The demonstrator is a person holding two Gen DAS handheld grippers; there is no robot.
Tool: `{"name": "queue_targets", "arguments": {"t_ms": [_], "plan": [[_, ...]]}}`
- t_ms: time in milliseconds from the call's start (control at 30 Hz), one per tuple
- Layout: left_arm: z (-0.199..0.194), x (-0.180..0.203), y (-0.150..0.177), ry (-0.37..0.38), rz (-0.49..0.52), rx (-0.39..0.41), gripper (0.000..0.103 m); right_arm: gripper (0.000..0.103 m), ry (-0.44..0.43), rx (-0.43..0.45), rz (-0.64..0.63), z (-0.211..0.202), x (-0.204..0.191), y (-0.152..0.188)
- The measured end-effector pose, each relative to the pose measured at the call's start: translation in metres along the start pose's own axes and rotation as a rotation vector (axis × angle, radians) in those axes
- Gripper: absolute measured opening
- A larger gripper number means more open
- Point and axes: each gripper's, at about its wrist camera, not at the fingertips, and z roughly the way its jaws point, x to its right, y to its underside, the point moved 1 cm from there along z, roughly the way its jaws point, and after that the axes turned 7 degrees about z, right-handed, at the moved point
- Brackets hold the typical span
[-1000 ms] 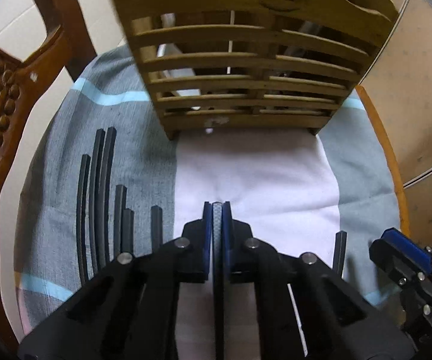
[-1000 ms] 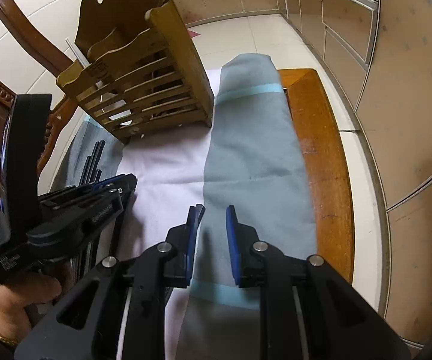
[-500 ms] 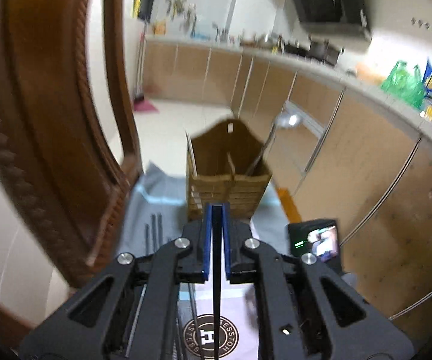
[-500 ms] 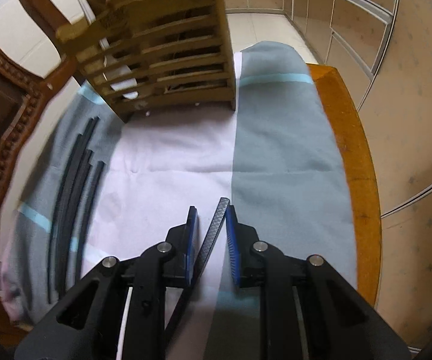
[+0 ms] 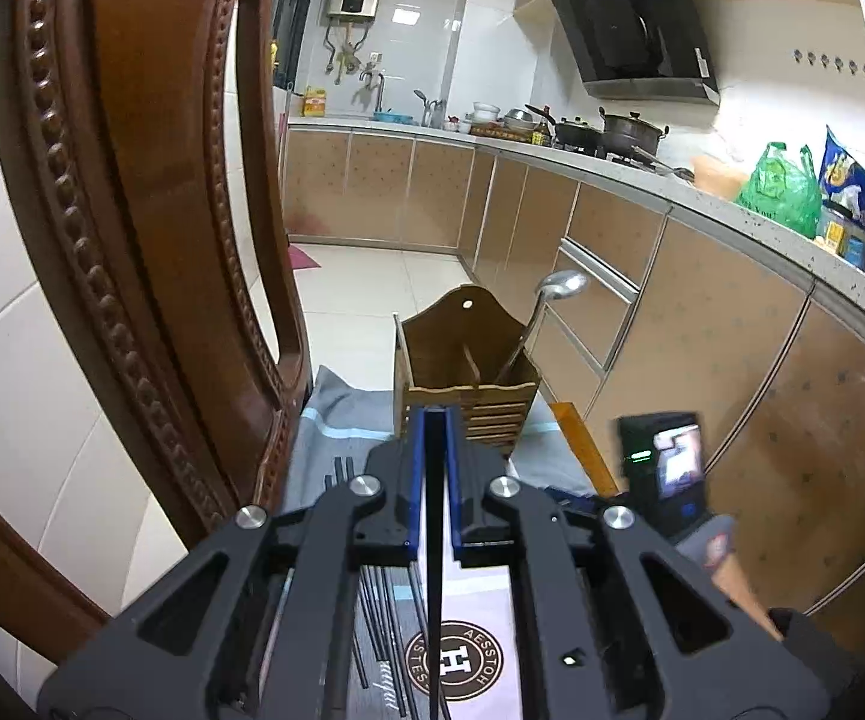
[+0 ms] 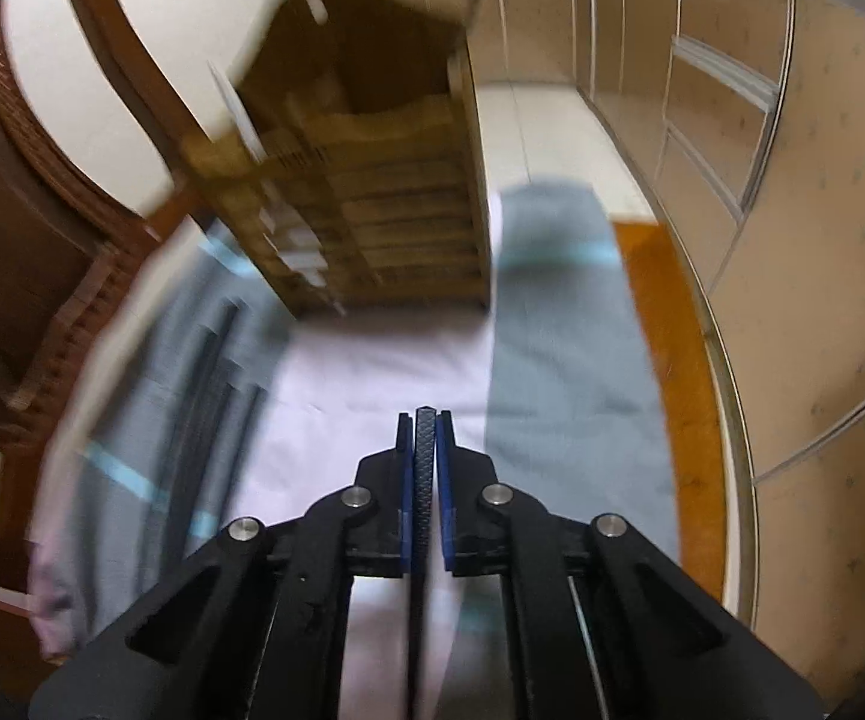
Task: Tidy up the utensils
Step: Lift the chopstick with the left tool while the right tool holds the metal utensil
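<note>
My left gripper point(image 5: 432, 414) is shut on a thin black chopstick point(image 5: 434, 540) and hangs high above the table, in line with the wooden utensil holder point(image 5: 468, 360). A metal ladle point(image 5: 558, 285) leans in the holder's right compartment. Several loose black chopsticks point(image 5: 381, 618) lie on the cloth below. My right gripper point(image 6: 424, 417) points down at the cloth. Its jaws are closing, and the blue pads press on another black chopstick point(image 6: 423, 480) with a textured end. The holder point(image 6: 372, 210) stands just ahead of it, blurred. More chopsticks point(image 6: 210, 372) lie to its left.
A carved wooden chair point(image 5: 132, 210) rises close on the left. A grey and white cloth point(image 6: 564, 330) covers the orange table point(image 6: 672, 360), whose edge runs along the right. Kitchen cabinets point(image 5: 702, 330) stand beyond. A person's hand point(image 5: 738, 588) holds the right gripper.
My left gripper has risen and tipped upward, away from the holder, keeping its chopstick. My right gripper's jaws have shut on a chopstick that lay loose between them, and it has lifted.
</note>
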Motion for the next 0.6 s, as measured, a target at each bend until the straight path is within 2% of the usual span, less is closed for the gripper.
{"name": "queue_targets", "arguments": {"t_ms": [233, 600], "plan": [[-0.008, 0.001, 0.0, 0.016, 0.005, 0.012, 0.006, 0.007, -0.069, 0.148, -0.008, -0.085, -0.005, -0.004], [-0.029, 0.019, -0.002, 0.03, 0.036, 0.044, 0.006, 0.007, -0.075, 0.386, -0.051, -0.19, -0.034, -0.002]]}}
